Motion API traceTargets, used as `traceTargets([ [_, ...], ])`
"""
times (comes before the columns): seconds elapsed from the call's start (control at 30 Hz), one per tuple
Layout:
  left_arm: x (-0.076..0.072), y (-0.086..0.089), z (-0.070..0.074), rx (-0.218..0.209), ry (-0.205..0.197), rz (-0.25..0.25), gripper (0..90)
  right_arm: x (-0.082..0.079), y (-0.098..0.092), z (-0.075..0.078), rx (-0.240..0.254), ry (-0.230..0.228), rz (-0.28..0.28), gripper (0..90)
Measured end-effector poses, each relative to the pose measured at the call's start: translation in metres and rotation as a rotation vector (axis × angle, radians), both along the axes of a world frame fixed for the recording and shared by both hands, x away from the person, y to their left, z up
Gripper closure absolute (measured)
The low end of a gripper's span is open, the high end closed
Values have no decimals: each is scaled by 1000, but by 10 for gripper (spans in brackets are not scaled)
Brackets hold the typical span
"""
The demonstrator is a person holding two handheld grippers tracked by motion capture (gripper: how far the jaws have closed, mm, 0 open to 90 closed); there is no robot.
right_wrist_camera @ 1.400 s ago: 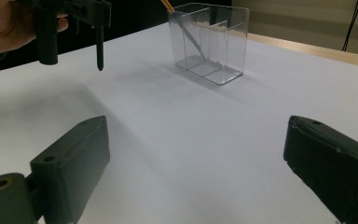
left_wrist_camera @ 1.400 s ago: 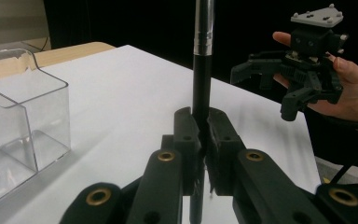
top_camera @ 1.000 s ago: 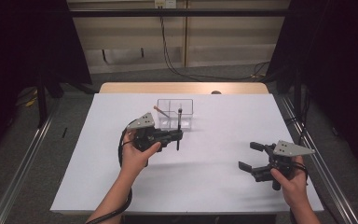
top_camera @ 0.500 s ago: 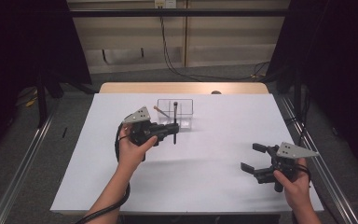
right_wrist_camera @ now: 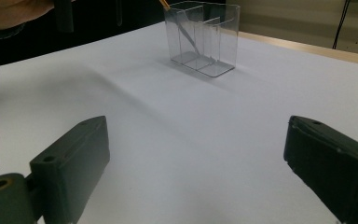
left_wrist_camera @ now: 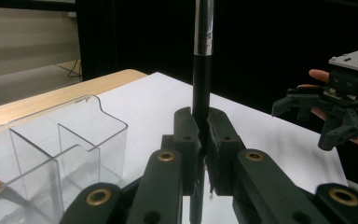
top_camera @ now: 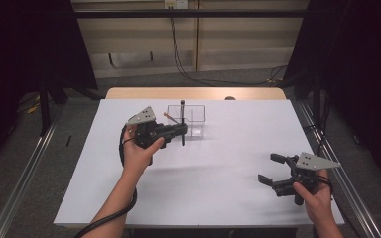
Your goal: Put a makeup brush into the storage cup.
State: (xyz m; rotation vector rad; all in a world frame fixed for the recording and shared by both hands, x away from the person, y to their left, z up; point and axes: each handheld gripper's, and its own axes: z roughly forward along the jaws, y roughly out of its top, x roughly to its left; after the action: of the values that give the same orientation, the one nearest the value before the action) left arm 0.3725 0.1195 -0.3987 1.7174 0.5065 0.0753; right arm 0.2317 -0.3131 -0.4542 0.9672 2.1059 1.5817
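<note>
Your left gripper (top_camera: 181,130) is clamped on the upright pen (top_camera: 182,123); tilt and it clips the clear organizer (top_camera: 194,115) wall. Your right gripper (top_camera: 272,168) rests apart, near right.

Pen (left_wrist_camera: 201,84): black barrel, semi-gloss, w/ a polished metal band. Clear glossy plastic is seen in the organiser box (top_camera: 194,120). Table (top_camera: 218,168) is covered by a matt white, paper-like sheet; bare wood at the far edge. Left tool (left_wrist_camera: 200,154): matt black plastic, brass-coloured rivets. Right tool (right_wrist_camera: 196,182): matt, slightly grainy pads.
</note>
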Motion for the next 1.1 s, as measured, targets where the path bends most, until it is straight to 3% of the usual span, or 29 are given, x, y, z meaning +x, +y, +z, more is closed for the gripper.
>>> traceTargets([
  [0.6,7,2,7,-13,-15,39,840,-5,-4,0,-6,-15,-25,62],
  [0.83,14,6,10,-36,-32,65,839,-5,-4,0,4,-18,-25,62],
  [1.1,25,10,15,-29,-41,90,839,-6,-3,-2,2,-14,-16,63],
])
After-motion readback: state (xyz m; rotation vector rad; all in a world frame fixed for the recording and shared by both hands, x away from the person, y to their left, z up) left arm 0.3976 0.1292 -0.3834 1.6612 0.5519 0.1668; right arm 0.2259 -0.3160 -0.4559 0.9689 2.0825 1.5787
